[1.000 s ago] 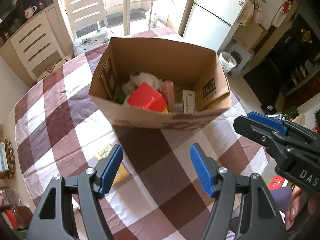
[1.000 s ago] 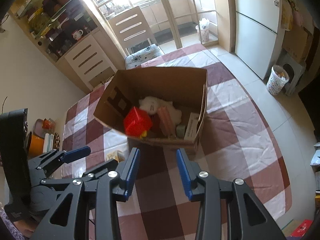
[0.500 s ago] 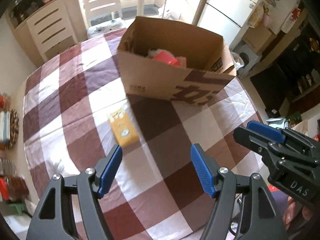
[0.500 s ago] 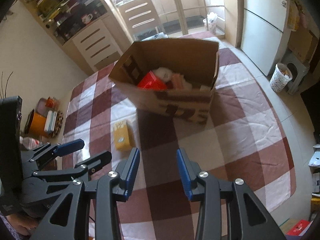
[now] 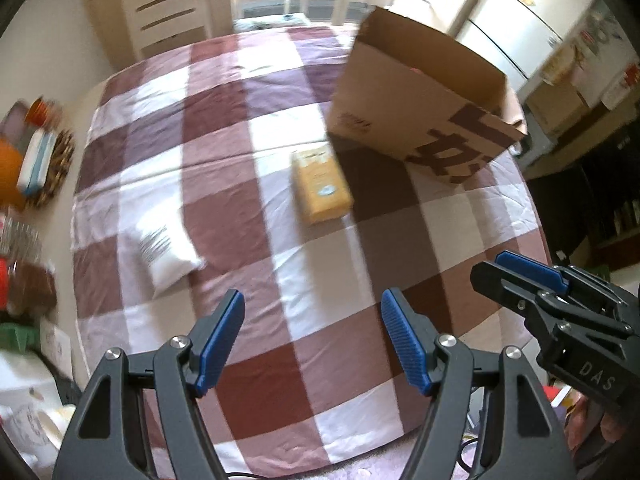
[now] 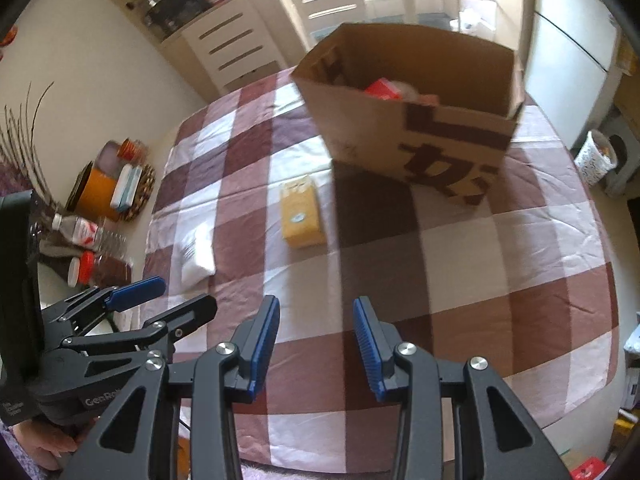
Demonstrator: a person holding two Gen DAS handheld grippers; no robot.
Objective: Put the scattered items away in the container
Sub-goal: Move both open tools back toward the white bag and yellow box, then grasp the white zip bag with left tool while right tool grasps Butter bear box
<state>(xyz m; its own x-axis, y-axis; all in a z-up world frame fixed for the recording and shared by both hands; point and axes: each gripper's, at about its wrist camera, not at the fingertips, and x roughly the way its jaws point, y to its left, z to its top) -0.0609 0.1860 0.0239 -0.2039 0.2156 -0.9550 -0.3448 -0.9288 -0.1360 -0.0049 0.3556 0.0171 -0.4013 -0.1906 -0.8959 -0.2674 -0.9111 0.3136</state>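
Packet (image 5: 322, 186) lies flat ahead of left gripper (image 5: 312, 342), well apart.

In the left wrist view, bare checked tablecloth (image 5: 280, 312) fills the lower middle of the frame, open for a hand to pass. A yellow packet (image 5: 320, 184) lies at centre, just beside the cardboard box (image 5: 416, 112) that blocks the upper right. A white packet (image 5: 164, 252) lies at left centre. Jars and tins (image 5: 36, 160) crowd the left edge. At lower right the other gripper (image 5: 560, 320) hangs over the table's edge.
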